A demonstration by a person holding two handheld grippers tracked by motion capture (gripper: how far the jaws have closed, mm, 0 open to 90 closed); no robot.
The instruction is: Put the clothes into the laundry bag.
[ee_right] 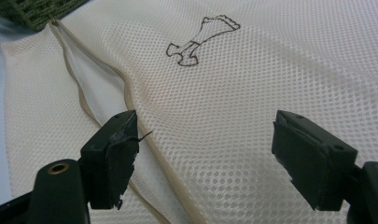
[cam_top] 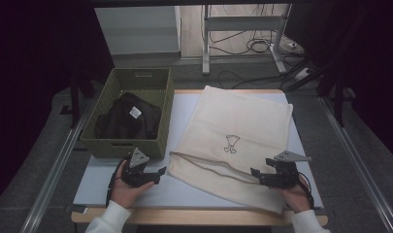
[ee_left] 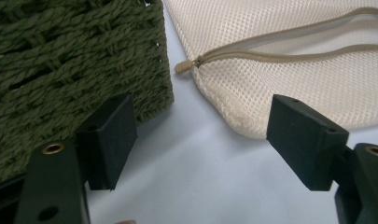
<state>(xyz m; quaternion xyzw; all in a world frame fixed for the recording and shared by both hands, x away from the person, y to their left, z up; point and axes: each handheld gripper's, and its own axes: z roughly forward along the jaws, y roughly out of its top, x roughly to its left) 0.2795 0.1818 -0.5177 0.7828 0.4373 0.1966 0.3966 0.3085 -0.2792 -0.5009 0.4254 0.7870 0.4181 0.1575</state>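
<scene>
The left hand-held gripper sits wide apart over the desk, holding nothing, beside the green basket. The right hand-held gripper is wide too, over the cream mesh bag, which lies flat with its zipper partly undone.

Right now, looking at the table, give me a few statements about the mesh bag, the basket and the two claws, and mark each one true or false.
1. The mesh bag has its zipper partly open. True.
2. The green basket is empty. False: dark clothing lies in it.
3. The left claw is clamped on the zipper pull. False: its jaws stand open, short of the pull.
4. The right claw is open above the bag. True.
5. The bag bears a small dark drawing. True.
</scene>
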